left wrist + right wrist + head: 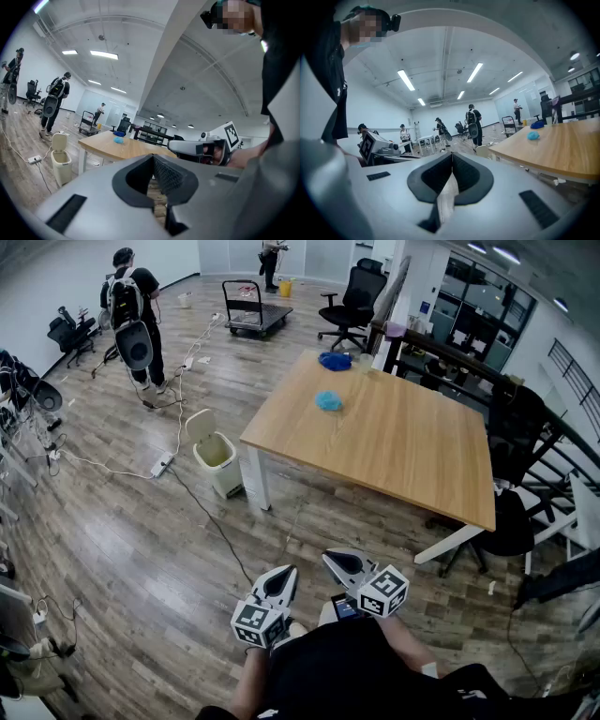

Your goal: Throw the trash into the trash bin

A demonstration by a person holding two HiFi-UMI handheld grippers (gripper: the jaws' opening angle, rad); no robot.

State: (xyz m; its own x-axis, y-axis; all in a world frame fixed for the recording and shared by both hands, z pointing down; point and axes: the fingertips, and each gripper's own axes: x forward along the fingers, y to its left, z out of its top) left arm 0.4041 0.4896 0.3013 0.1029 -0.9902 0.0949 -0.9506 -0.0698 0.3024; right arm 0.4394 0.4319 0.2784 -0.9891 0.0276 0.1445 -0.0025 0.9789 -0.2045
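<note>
The wooden counter [403,442] fills the middle of the room, well apart from the person, who stands back from its near edge. The trash bin [225,474] stands on the floor just beside the counter's near-left corner, with its lid tipped up and its mouth open.

Both tools are held close to the person's body. The left tool [286,574] has its jaws together with nothing between them. The right tool [334,562] is likewise closed and empty.

The trash, a crumpled light blue wad [328,400], lies on the counter a little in from the left edge. A darker blue item [335,360] sits at the far-left corner, and I cannot tell what it is.

By my reading nothing is done yet. The approach, the pickup, the carry to the bin and the drop all remain.
</note>
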